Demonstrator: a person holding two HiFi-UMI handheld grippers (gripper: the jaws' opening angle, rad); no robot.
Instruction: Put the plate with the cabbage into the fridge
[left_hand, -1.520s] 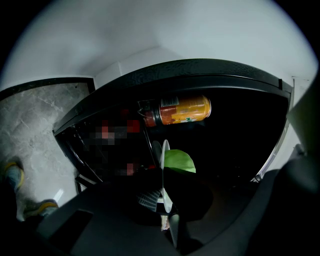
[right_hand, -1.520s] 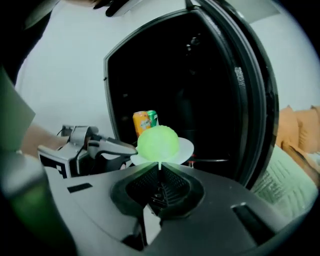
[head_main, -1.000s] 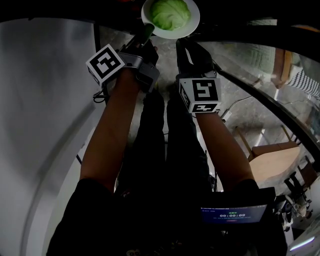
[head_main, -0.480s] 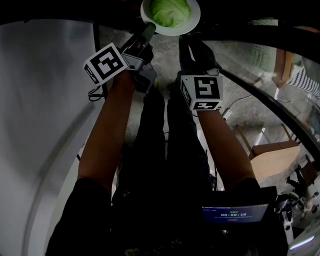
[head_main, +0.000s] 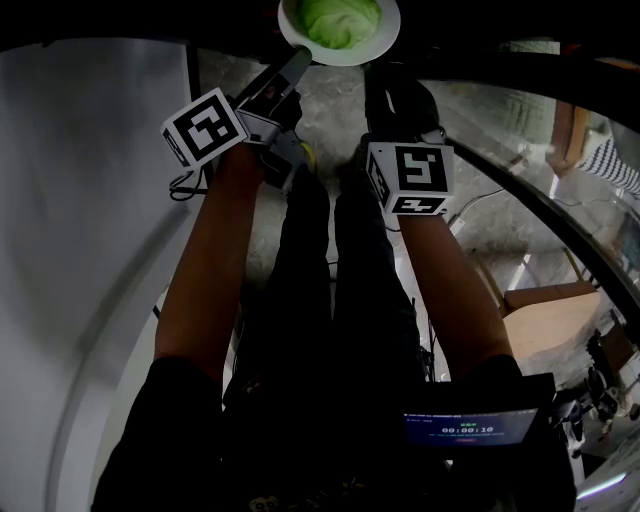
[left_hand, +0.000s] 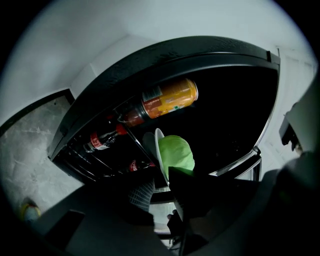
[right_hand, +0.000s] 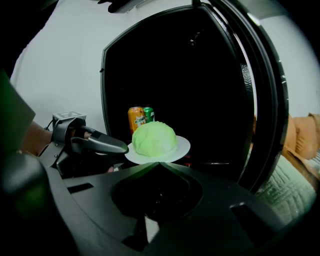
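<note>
The left gripper (head_main: 298, 58) and right gripper (head_main: 386, 72) each had jaws closed on the plate (head_main: 350, 58), holding the cabbage (head_main: 340, 18) just outside the open fridge (right_hand: 200, 100), not yet put in.

Place: a home-like kitchen or dining corner — not a lab or shop.
Fridge: fridge (right_hand: 210, 90) standing open, stocked with soda cans (right_hand: 136, 120) and drink bottles (left_hand: 167, 101).
Surroundings: speckled stone floor (head_main: 335, 115), wooden furniture (head_main: 548, 325), plain white walls (right_hand: 65, 75).

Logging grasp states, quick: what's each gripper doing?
Left gripper: closed on the plate rim.
Right gripper: fingers together, nothing between them, by the plate's near rim.
</note>
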